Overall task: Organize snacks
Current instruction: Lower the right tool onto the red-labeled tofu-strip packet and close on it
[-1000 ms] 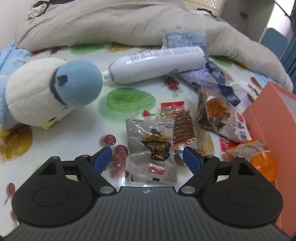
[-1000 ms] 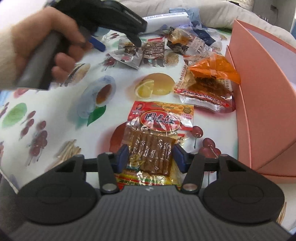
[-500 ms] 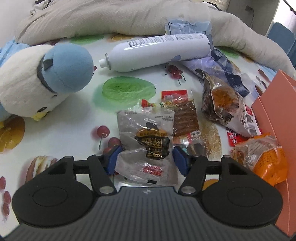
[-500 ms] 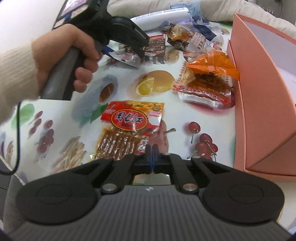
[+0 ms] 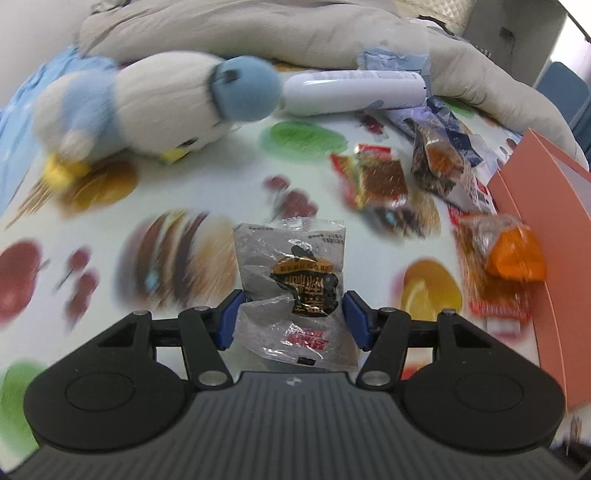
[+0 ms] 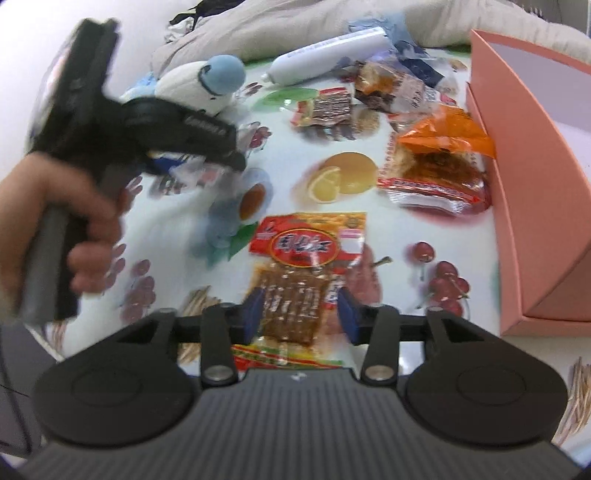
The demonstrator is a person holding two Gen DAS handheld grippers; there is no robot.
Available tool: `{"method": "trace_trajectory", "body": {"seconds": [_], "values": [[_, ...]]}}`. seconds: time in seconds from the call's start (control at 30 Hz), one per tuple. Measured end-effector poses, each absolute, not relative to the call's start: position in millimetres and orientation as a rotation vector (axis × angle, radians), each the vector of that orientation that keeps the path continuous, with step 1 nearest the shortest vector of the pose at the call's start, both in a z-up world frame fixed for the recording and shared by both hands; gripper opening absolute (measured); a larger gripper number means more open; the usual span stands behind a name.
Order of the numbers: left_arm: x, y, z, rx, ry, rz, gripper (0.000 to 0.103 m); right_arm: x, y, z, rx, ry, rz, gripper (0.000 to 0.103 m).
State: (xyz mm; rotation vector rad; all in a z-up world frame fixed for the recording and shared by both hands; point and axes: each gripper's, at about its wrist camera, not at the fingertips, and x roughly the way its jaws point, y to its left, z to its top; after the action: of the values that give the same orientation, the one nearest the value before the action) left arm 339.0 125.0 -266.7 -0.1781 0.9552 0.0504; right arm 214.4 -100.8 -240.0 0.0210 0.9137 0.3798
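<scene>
- I see my left gripper closing on the silver snack packet, pads against its crinkled sides, over the fruit-print tablecloth.
- My right gripper is opening; the red jerky packet sits between its pads.
- Pink box at three o'clock.
- Plush toy and grey blanket toward eleven and twelve.

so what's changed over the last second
The left hand-held gripper closed on the silver snack packet and carried it off from beside the brown-strip packet. The right hand-held gripper snapped shut, now opening around the red-label packet. Other snacks and pink box unmoved.
</scene>
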Motion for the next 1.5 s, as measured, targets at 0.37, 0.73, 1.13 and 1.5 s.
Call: {"method": "trace_trajectory", "body": {"seconds": [0.37,0.73,1.13,1.5], "values": [[252,140,-262,-0.231,0.974,0.074,0.063,200,-70,-269,-0.195,0.896,0.390,0.087],[218,141,-253,-0.289,0.963,0.123,0.063,206,-68,-262,-0.233,0.873,0.470,0.053],[202,120,-241,-0.302,0.972,0.090,0.063,201,-98,-255,-0.090,0.930,0.453,0.003],[210,89,-280,-0.209,1.010,0.006,0.063,222,-139,-251,0.211,0.946,0.418,0.013]]}}
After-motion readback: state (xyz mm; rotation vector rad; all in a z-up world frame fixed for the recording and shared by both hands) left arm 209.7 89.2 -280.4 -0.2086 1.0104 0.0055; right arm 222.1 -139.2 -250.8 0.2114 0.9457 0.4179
